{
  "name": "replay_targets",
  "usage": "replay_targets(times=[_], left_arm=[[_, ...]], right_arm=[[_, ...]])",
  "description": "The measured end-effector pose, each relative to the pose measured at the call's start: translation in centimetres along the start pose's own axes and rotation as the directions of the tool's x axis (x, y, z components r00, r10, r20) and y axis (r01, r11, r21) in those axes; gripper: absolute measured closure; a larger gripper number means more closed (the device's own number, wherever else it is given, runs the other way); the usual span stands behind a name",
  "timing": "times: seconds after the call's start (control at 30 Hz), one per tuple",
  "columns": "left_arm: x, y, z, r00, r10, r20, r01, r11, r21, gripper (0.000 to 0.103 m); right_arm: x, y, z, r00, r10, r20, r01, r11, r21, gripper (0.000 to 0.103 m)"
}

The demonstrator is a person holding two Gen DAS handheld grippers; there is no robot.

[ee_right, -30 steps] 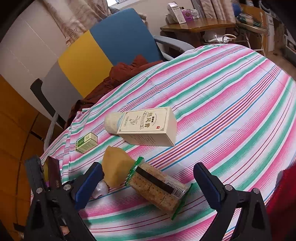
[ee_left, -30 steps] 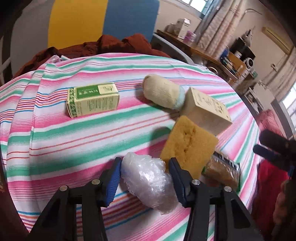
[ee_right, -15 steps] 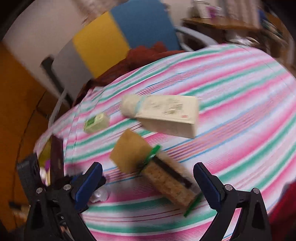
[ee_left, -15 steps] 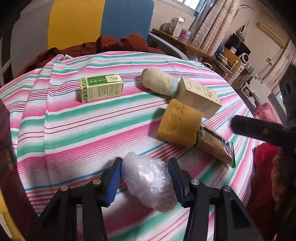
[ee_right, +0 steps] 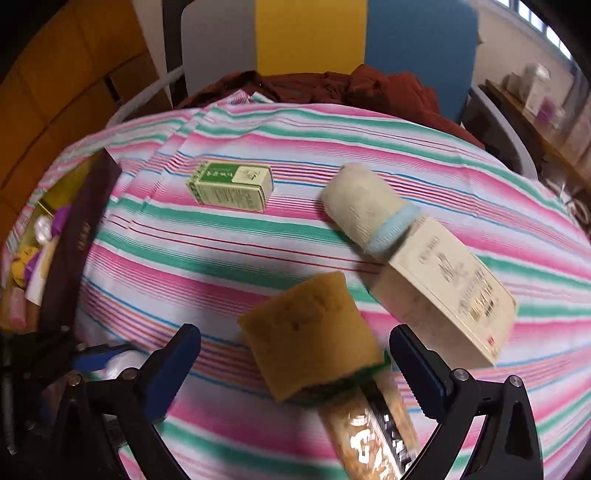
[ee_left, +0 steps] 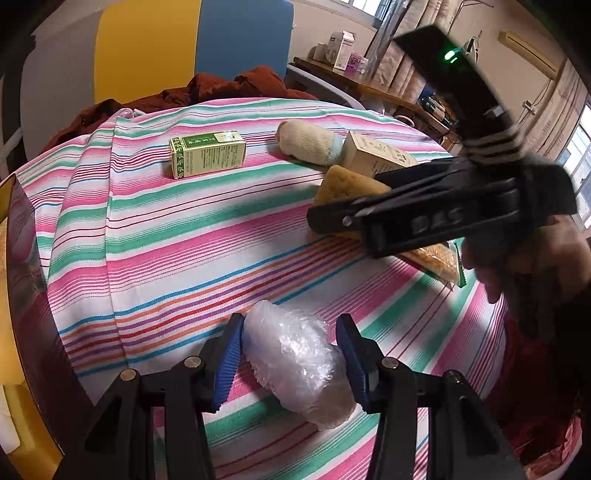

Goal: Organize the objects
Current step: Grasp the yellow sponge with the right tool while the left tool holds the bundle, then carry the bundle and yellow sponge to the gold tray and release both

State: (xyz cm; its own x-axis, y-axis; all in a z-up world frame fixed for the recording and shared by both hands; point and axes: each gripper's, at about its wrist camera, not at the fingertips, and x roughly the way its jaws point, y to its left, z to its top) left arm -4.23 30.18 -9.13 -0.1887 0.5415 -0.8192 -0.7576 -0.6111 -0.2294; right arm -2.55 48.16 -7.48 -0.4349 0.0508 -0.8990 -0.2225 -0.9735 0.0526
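Note:
My left gripper (ee_left: 291, 354) is shut on a clear plastic bag bundle (ee_left: 295, 363), held just above the striped tablecloth (ee_left: 166, 236). My right gripper (ee_right: 295, 358) is open, its jaws wide on either side of a yellow sponge (ee_right: 310, 332) that leans on a cracker packet (ee_right: 373, 428). Beyond them lie a beige box (ee_right: 447, 288), a rolled cream sock (ee_right: 365, 206) and a green box (ee_right: 231, 186). The left wrist view shows the right gripper's body (ee_left: 436, 210) over the sponge (ee_left: 343, 184).
A dark-walled box (ee_right: 77, 236) with colourful items inside stands at the table's left edge. A multicoloured chair (ee_right: 325, 33) with a rust-red cloth (ee_right: 332, 85) stands behind the table. A wooden desk (ee_left: 369, 85) with cartons is at the far right.
My right gripper has swung left and forward over the sponge and cracker packet, staying open. My left gripper has drawn back toward the table's near edge with the plastic bundle.

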Motion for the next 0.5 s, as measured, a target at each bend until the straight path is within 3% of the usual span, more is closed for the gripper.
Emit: replay_targets(times=[0.07,0.13,0.3,0.5], left_arm=[[0.0,0.0,-0.1,1.0,-0.001,0.006,0.001,1.0,0.0,0.052],[0.0,0.0,-0.1,1.0,0.002,0.013,-0.002,1.0,-0.002,0.052],[-1.4,-0.4,0.1,0.999,0.0,0.046,0.0,1.0,-0.002,0.052],[-5.7,0.3,0.0,0.993,0.003,0.121,0.001,1.0,-0.03,0.052]], right_arm=[[0.9,0.0,-0.1,1.0,-0.012,-0.014,0.012,1.0,-0.013,0.007],[1.5,-0.3,-0.4,0.999,-0.031,-0.033,0.031,0.999,-0.016,0.031],[0.8,-1.1,-0.4,1.0,0.005,-0.004,-0.005,1.0,0.005,0.034],[-1.2,-0.5,0.0,0.994,0.076,0.08,-0.077,0.997,0.01,0.034]])
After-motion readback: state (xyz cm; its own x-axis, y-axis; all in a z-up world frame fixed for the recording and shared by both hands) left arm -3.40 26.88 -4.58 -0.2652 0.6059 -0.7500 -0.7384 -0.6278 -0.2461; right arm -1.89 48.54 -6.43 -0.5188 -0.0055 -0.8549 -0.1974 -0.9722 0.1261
